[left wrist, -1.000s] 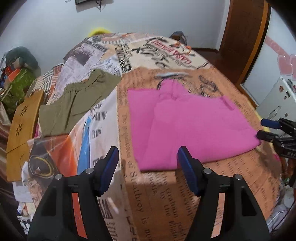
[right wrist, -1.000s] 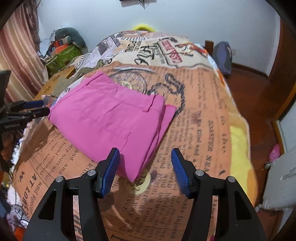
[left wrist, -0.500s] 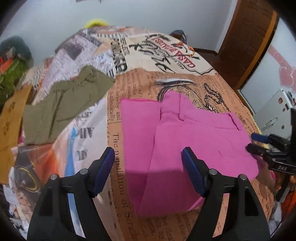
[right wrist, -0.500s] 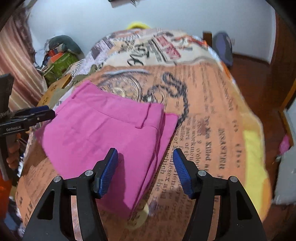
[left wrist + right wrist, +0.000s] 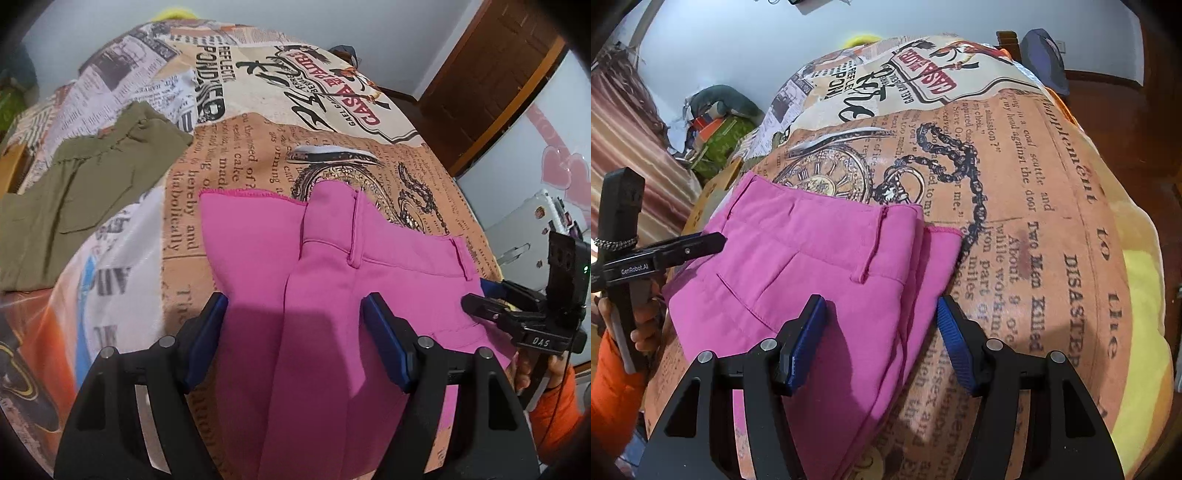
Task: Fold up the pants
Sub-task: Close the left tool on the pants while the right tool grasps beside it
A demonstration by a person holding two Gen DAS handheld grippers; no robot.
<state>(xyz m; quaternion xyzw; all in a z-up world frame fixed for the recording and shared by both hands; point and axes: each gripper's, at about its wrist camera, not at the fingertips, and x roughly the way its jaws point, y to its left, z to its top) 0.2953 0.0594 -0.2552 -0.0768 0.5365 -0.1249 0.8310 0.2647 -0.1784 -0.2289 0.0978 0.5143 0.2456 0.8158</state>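
Folded pink pants (image 5: 332, 280) lie flat on a bed with a newspaper-print cover; they also show in the right wrist view (image 5: 812, 266). My left gripper (image 5: 295, 332) is open, low over the near edge of the pants, its fingers astride the fold. My right gripper (image 5: 879, 332) is open, over the opposite edge by the waistband end. Each gripper shows in the other's view: the right one (image 5: 487, 302) at the pants' right edge, the left one (image 5: 701, 243) at their left edge. Both hold nothing.
Olive green pants (image 5: 74, 192) lie on the bed to the left. The bed cover (image 5: 1034, 221) stretches wide to the right of the pink pants. A pile of bags (image 5: 716, 125) sits by the wall. A wooden door (image 5: 487, 74) stands at the back right.
Both grippers have moved forward and down from the bed's edges until their open fingers are over the pink pants. The pants have not moved.
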